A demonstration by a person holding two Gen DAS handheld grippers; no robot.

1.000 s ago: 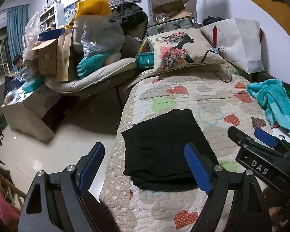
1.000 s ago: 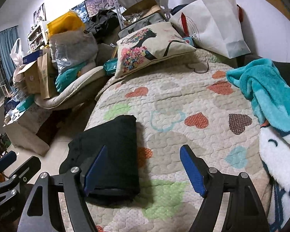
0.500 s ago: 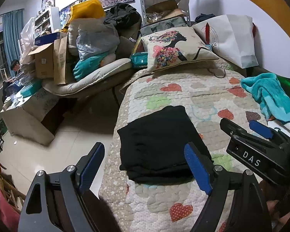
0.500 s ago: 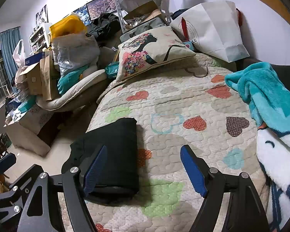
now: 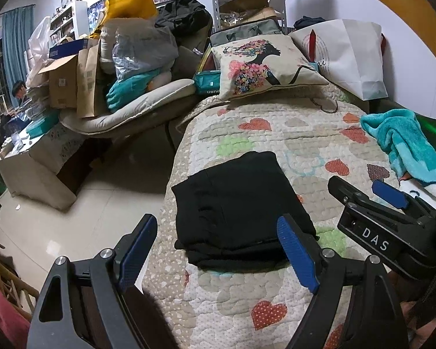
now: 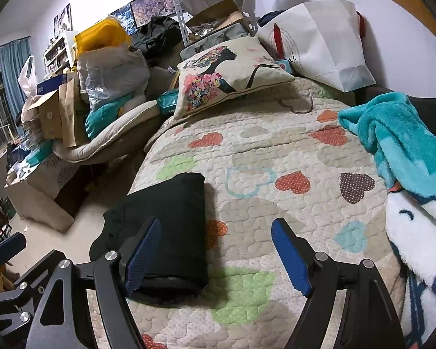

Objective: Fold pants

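Black pants (image 5: 241, 203) lie folded into a compact rectangle on the heart-patterned quilt (image 5: 276, 133), near the bed's left edge. They also show in the right wrist view (image 6: 165, 226). My left gripper (image 5: 218, 244) is open and empty, held just in front of the pants' near edge. My right gripper (image 6: 215, 250) is open and empty, to the right of the pants, above the quilt (image 6: 276, 203). The right gripper's body also shows in the left wrist view (image 5: 375, 226).
A teal blanket (image 6: 398, 145) lies at the bed's right side. A flowered pillow (image 5: 264, 67) and a white paper bag (image 5: 351, 55) sit at the head of the bed. Left of the bed are tiled floor (image 5: 72, 209) and a cluttered chair with boxes (image 5: 69, 81).
Both grippers have drawn back a little from the folded pants and risen slightly. The pants have not moved. Both grippers stay open.
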